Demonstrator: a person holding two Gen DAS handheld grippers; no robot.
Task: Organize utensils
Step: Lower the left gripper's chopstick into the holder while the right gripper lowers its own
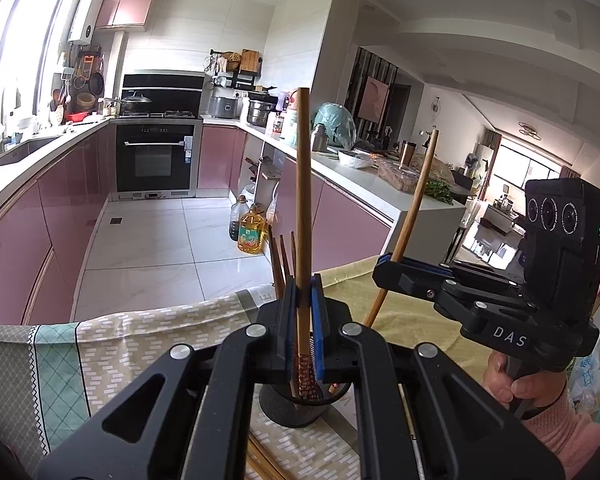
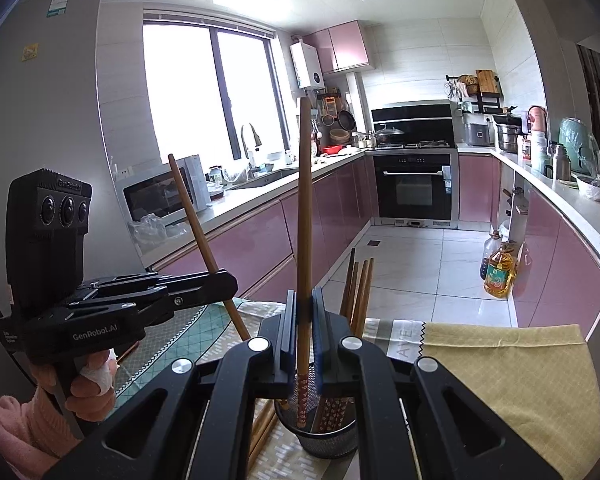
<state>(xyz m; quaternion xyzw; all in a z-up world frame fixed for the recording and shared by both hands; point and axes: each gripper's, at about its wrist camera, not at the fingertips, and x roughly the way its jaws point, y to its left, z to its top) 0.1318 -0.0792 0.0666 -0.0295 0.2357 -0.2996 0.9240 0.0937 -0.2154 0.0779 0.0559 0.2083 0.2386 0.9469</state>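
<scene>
left wrist view: table cloth (image 1: pixel 112 340) covers the table edge, with a yellow cloth (image 1: pixel 352 280) beside it. black mesh holder (image 1: pixel 296 408) stands on the cloth directly under the left gripper (image 1: pixel 304 292). left gripper is clenched on one wooden chopstick (image 1: pixel 303 184), held near upright with its patterned lower end dipping into the holder. right gripper (image 1: pixel 392 262) comes in from the right side, also clamped on a single chopstick (image 1: pixel 414 200), tilted, its lower end heading down behind the left gripper's linkage. the person's hand (image 1: pixel 520 380) in a pink sleeve grips the right handle.

right wrist view: same setup mirrored. right gripper (image 2: pixel 305 304) pinches its chopstick (image 2: pixel 305 200) over the holder (image 2: pixel 320 436); left gripper (image 2: pixel 224 280) holds its own (image 2: pixel 198 224) at a slant. hand (image 2: pixel 88 384) on the left handle has a white wrap on one finger.

counts: two grippers, two held chopsticks, one holder. roughly four more chopsticks (image 2: pixel 358 288) stand in the holder, tops showing past the fingers; exact count is hard to read. a few more lie flat on the cloth (image 2: pixel 260 432), mostly hidden by the linkage. the holder's rim and contents are largely blocked in both views.
</scene>
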